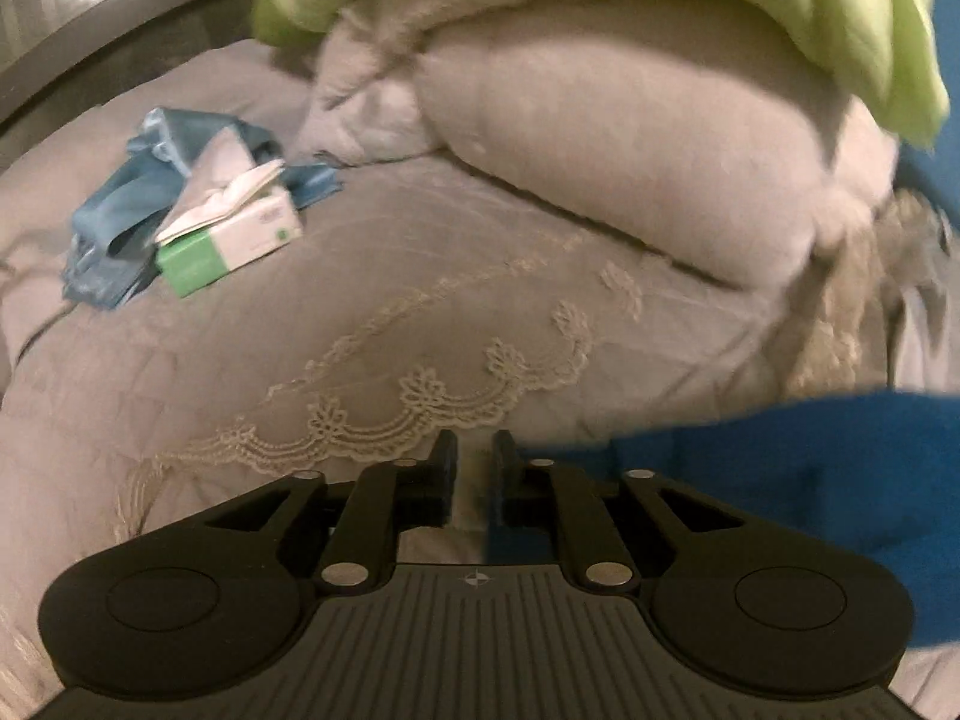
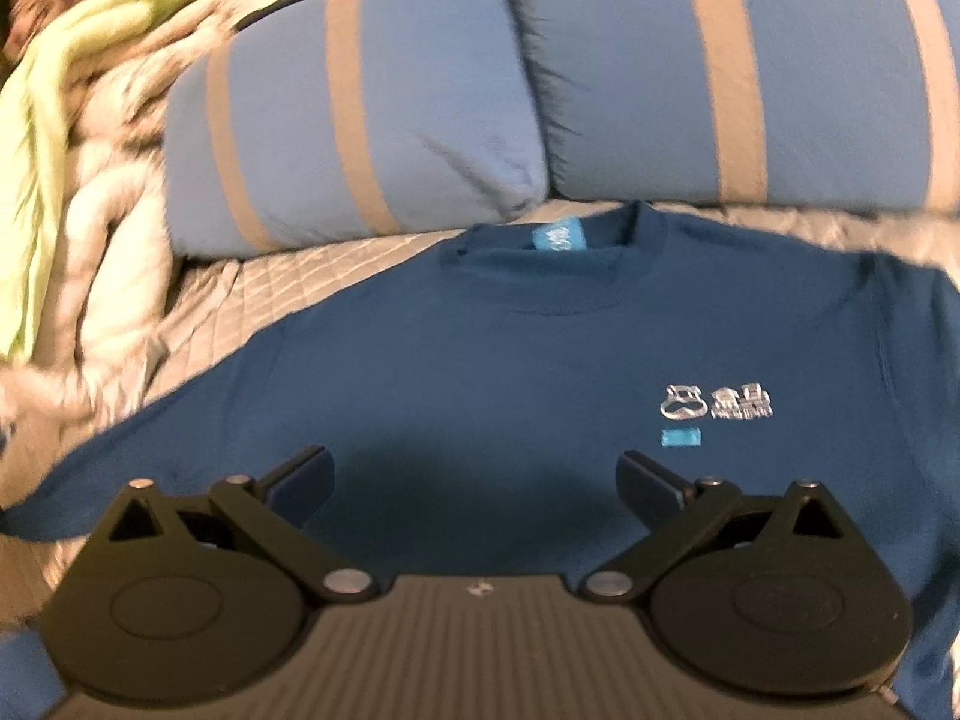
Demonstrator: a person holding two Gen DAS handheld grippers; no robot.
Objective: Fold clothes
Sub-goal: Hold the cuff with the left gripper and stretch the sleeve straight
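A dark blue T-shirt [image 2: 510, 360] lies flat, front up, on the quilted bed, its collar toward the pillows and a small white logo on the chest. My right gripper [image 2: 477, 480] hovers open over the shirt's lower middle, holding nothing. In the left wrist view, my left gripper [image 1: 474, 468] has its fingers nearly together, with a fold of the blue shirt [image 1: 780, 468] running in from the right to the right finger. The jaws look shut on that edge of the shirt.
Two blue pillows with tan stripes [image 2: 372, 114] stand behind the shirt. A bundled grey duvet [image 1: 600, 138] with a light green cloth [image 1: 810, 18] on top lies to the left. A tissue box [image 1: 228, 240] and a light blue cloth [image 1: 132, 204] lie on the embroidered bedspread [image 1: 420, 324].
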